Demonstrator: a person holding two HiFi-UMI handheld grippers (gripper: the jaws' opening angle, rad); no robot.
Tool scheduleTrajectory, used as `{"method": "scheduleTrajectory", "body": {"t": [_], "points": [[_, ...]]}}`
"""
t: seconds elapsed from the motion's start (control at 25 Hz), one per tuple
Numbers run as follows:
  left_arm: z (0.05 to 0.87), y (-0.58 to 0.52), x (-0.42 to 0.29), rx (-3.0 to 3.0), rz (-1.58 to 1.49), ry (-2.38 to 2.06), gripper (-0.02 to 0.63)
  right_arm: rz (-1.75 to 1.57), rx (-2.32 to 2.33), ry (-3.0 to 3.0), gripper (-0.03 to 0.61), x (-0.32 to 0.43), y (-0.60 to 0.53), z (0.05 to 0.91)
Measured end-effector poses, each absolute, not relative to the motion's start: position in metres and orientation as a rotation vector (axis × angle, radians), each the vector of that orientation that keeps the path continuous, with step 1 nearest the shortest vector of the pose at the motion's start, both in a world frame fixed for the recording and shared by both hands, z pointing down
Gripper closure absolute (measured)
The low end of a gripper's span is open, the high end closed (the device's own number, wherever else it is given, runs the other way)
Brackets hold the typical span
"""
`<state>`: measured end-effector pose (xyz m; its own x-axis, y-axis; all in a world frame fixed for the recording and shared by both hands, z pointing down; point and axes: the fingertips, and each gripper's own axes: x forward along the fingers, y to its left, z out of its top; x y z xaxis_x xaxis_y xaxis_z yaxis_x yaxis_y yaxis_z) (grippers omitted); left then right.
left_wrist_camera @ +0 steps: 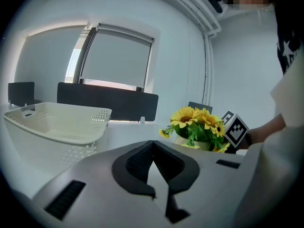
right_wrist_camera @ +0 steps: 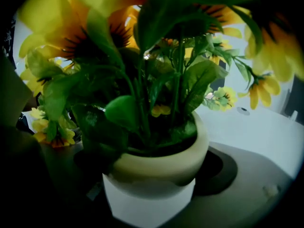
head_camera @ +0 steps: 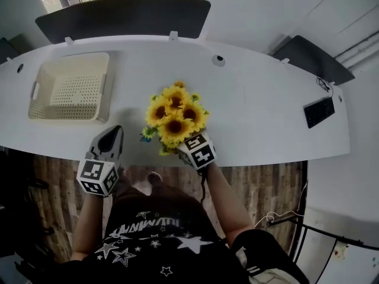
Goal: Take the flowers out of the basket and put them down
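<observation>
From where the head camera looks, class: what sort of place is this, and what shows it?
Most likely an office or meeting room: a long white desk, dark divider panels along its far edge, a cable hole in its top, and a roller-blind window.

This looks like an office. A long white desk (head_camera: 266, 123) with a curved front edge fills the middle of the head view, with round cable holes (head_camera: 219, 58) in its top. Dark divider panels (head_camera: 124, 16) are clipped along its far edge, at the top and upper right. A window with a roller blind (left_wrist_camera: 116, 56) sits behind, among plain white walls, and wood-look flooring (head_camera: 266, 188) shows below.
</observation>
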<state>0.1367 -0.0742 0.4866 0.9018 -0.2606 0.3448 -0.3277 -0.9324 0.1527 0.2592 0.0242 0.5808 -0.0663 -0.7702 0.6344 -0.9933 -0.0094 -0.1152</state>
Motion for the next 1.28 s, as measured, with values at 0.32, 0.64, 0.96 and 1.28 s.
{"method": "scheduleTrajectory", "body": {"t": [0.32,0.64,0.96,1.28], "points": [[0.497,-0.067,0.133,2.848,0.506,-0.426,0.604,0.832,1.853,-1.844,0.058,0.26,0.033,0.604],[0.504,-0.064,0.124,2.841,0.531,-0.422,0.604,0.844,1.858,-1.823,0.058,0.258,0.033,0.615],[0.505,-0.061,0.107,2.838,0.533,-0.45,0.604,0.8,1.877,-1.804,0.058,0.249,0.033,0.614],[0.503,-0.065,0.103,2.853,0.542,-0.427,0.604,0.713,1.925,-1.767,0.058,0.248,0.032,0.616]]}}
